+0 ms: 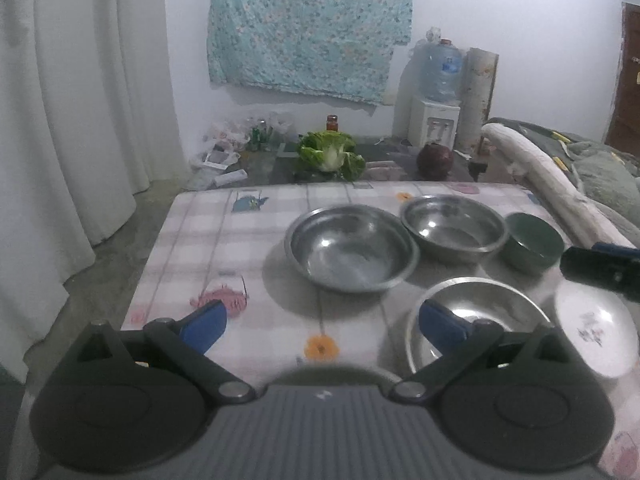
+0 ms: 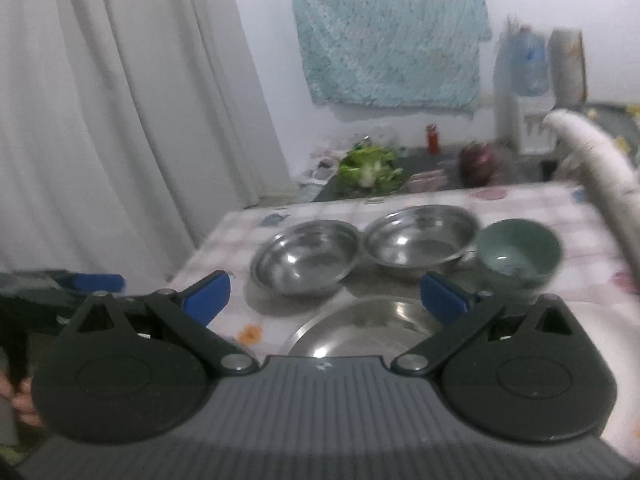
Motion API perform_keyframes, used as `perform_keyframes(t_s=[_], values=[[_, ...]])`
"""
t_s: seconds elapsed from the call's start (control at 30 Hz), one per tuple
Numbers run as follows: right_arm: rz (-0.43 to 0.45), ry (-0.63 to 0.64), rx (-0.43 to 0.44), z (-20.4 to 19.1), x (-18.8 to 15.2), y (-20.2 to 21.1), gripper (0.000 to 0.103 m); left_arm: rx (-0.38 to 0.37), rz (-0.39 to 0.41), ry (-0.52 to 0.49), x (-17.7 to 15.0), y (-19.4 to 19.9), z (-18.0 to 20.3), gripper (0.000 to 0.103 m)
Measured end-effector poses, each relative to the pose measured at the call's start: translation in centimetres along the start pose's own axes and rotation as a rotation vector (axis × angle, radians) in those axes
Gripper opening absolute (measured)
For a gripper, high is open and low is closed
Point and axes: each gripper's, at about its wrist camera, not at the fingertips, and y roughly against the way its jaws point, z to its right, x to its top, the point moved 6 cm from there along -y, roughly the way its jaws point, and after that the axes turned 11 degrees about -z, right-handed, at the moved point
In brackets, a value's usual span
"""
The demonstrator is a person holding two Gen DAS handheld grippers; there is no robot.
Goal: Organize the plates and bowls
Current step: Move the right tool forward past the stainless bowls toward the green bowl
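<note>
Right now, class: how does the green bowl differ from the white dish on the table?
The green bowl is dark, deep and steep-walled; the white dish is pale, shallow and wide. The dish carries a floral print; the bowl looks plain. The bowl sits farther back, the dish nearer. Both stand upright and empty.

We've got a surface (image 1: 224,248) covered in a pale pink-and-white plaid cloth with little cartoon prints and orange flowers, and on it three shiny silver steel bowls (image 1: 352,248) (image 1: 454,226) (image 1: 476,320), a dark green bowl (image 1: 534,242) that's lighter teal inside, and a white plate (image 1: 596,332) with a small floral motif. Our tongs (image 1: 322,328) are black with bright blue pads (image 1: 206,324). Behind, there's a light blue floral cloth (image 1: 308,24) on the white wall, off-white curtains (image 1: 80,100), and a green-and-white cabbage (image 1: 330,154).
</note>
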Motion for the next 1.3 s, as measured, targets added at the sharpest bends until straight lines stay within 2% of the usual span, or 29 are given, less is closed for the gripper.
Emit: perform_keyframes(t_s=[0.13, 0.27, 0.37, 0.5, 0.53, 0.67, 0.73, 0.83, 1.03, 1.2, 1.3], values=[[-0.038, -0.044, 0.018, 0.8, 2.0, -4.5, 0.102, 0.002, -0.007, 0.018, 3.0, -3.6, -1.1, 0.101], [-0.094, -0.089, 0.024, 1.6, 2.6, -9.4, 0.098, 0.028, -0.019, -0.002, 5.7, -7.4, -1.4, 0.098], [-0.139, -0.108, 0.029, 2.0, 2.6, -12.3, 0.087, 0.039, -0.035, -0.009, 7.3, -10.3, -1.5, 0.09], [-0.203, -0.137, 0.045, 2.2, 2.5, -15.6, 0.066, 0.023, -0.1, 0.007, 8.9, -14.1, -1.7, 0.07], [-0.217, -0.14, 0.048, 2.1, 2.4, -16.3, 0.06, 0.011, -0.109, 0.013, 9.1, -14.8, -1.7, 0.068], [-0.247, -0.126, 0.014, 1.9, 2.6, -18.2, 0.047, 0.002, -0.167, 0.03, 9.5, -16.9, -2.0, 0.052], [-0.254, -0.13, 0.009, 2.0, 2.7, -18.9, 0.041, -0.005, -0.185, 0.037, 9.6, -17.5, -2.1, 0.035], [-0.272, -0.145, 0.001, 2.4, 2.6, -19.9, 0.031, -0.001, -0.214, 0.056, 9.6, -18.3, -2.5, 0.017], [-0.3, -0.161, 0.025, 2.6, 2.4, -21.2, 0.015, -0.017, -0.207, 0.083, 9.6, -17.7, -3.8, 0.016], [-0.322, -0.154, 0.062, 2.1, 2.2, -21.5, 0.014, -0.022, -0.2, 0.09, 9.1, -16.4, -4.9, 0.014], [-0.324, -0.142, 0.055, 1.9, 2.5, -21.7, 0.014, -0.014, -0.186, 0.097, 9.1, -15.7, -5.6, 0.017]])
